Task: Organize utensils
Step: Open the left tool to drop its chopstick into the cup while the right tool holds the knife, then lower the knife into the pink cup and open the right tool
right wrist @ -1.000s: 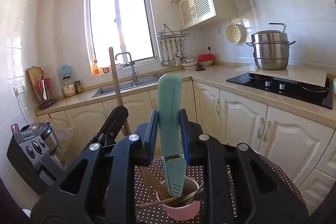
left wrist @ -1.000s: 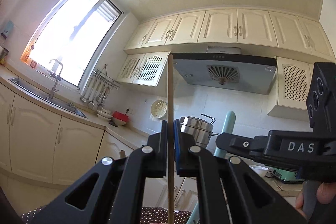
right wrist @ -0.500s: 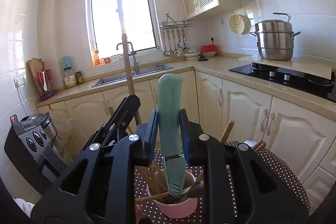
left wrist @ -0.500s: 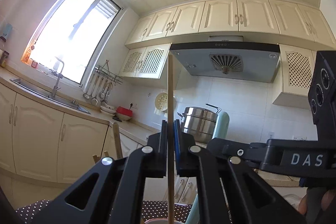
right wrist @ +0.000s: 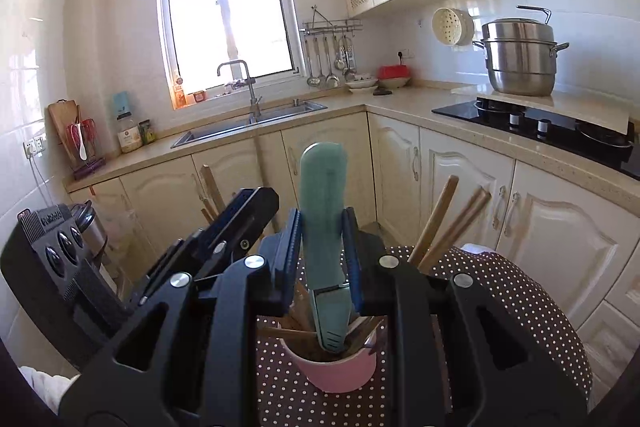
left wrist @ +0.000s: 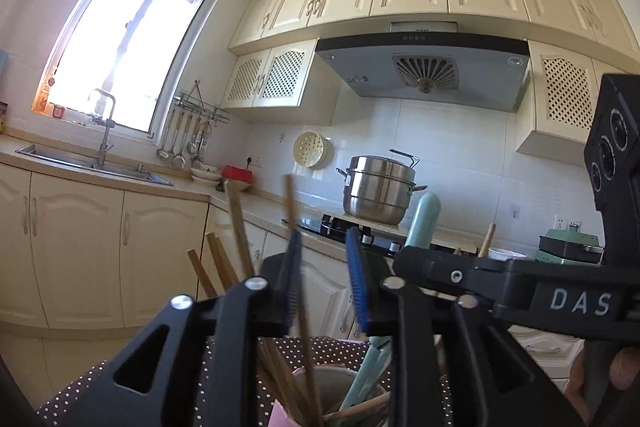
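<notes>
The pink cup stood on a brown cloth with white dots, and everything else is placed from it. Directly above the cup, the right gripper was clamped on a pale green utensil, which stood nearly upright with its lower end inside the cup among wooden chopsticks fanning out over the rim. To the left of the cup, the left gripper was opening its jaws; a thin wooden stick stood between the blue pads, close to the left pad, blurred, with its lower end down in the cup. The side of the right gripper read "DAS" in white letters in the left wrist view. The camera block on the left gripper carried raised lettering too small to read. Behind the cup, a steel pot sat on the bench by the black hob.
</notes>
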